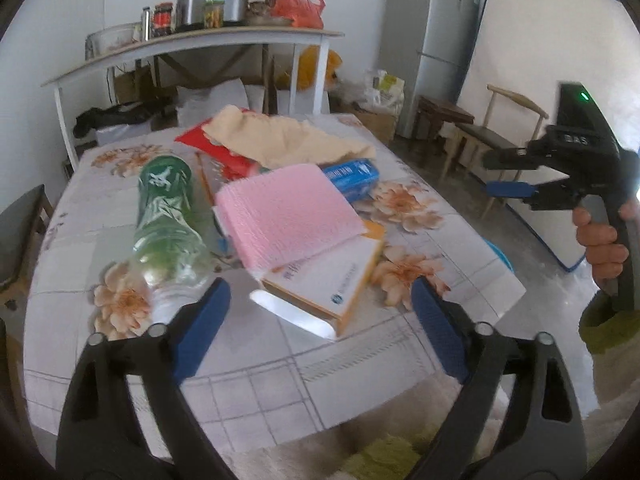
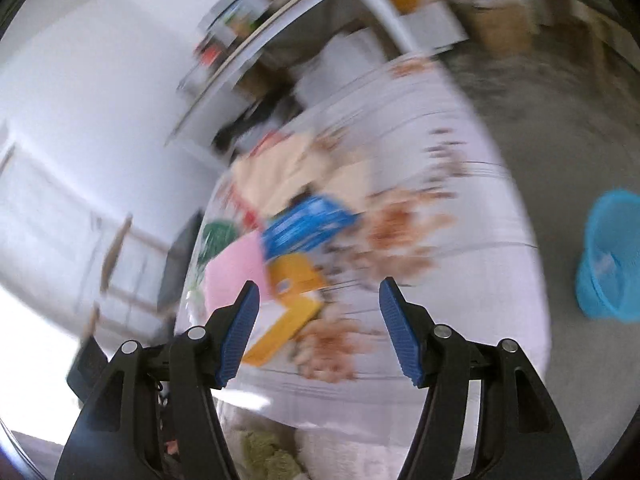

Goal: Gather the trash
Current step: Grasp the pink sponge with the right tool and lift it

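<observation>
Trash lies on a floral table (image 1: 248,364): a green plastic bottle (image 1: 166,216) on its side, a pink cloth pack (image 1: 286,212) on an orange and white box (image 1: 328,284), a blue box (image 1: 352,176), a red packet (image 1: 208,144) and a beige cloth (image 1: 288,136). My left gripper (image 1: 320,300) is open and empty just above the near end of the orange box. My right gripper (image 2: 316,312) is open and empty, held off the table's right side; it also shows in the left wrist view (image 1: 516,176). The right wrist view is blurred; the orange box (image 2: 288,300) and blue box (image 2: 304,224) show there.
A blue waste basket (image 2: 612,256) stands on the floor right of the table. A white shelf table (image 1: 192,44) with pots and jars is behind. A fridge (image 1: 432,40), wooden chairs (image 1: 488,136) and a dark chair (image 1: 20,232) surround the table.
</observation>
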{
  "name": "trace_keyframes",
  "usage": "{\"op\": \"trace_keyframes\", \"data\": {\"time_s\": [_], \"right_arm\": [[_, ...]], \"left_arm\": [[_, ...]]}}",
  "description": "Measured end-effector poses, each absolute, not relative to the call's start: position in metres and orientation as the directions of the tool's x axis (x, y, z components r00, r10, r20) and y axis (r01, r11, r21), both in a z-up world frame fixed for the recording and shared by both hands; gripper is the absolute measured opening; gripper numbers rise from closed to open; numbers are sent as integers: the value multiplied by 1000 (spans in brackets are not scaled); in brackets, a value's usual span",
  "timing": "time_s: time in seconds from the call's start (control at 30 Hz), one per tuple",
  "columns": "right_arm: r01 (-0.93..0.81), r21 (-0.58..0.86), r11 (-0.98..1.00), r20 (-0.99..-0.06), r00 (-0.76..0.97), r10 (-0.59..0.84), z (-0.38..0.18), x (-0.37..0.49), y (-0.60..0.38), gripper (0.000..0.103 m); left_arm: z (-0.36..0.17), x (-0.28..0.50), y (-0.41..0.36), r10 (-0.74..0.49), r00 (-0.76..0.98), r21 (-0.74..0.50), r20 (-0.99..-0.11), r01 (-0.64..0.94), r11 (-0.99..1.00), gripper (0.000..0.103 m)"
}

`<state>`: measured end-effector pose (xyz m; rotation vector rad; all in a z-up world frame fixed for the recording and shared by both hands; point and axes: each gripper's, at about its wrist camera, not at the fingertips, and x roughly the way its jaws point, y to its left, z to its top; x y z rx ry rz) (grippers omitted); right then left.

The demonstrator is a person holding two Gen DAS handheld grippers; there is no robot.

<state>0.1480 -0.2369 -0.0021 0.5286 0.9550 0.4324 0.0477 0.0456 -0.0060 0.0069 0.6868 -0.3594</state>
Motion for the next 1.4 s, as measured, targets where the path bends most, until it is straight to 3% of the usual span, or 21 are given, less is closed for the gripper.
{"op": "trace_keyframes", "data": {"time_s": [0.17, 0.57, 0.7, 0.9, 1.17, 1.3, 1.4], "right_arm": [[-205, 583, 786, -676, 414, 610, -4, 173, -179, 61], [-191, 594, 781, -716, 316, 622, -34, 217, -133, 61], [-197, 608, 769, -716, 284, 638, -41, 222, -125, 45], [-239, 584, 776, -718, 294, 631, -36, 214, -123, 39], [-370, 489, 790, -756, 273, 596, -20, 203, -127, 41], [-313, 480, 820, -758, 322, 567, -27, 211, -141, 52], [-242, 523, 817, -738, 350, 576, -36, 214, -157, 53]], "left_arm": [[-6, 51, 58, -337, 735, -139, -588, 318, 938, 78], [-33, 95, 50, -376, 671, -232, -639, 299, 926, 77], [-32, 93, 46, -418, 663, -256, -621, 332, 908, 77], [-28, 87, 46, -454, 656, -288, -603, 352, 891, 77], [-12, 51, 33, -586, 587, -349, -559, 475, 808, 77], [-15, 34, 15, -688, 475, -423, -548, 553, 718, 77], [-12, 27, 9, -669, 493, -370, -556, 573, 731, 77]]}}
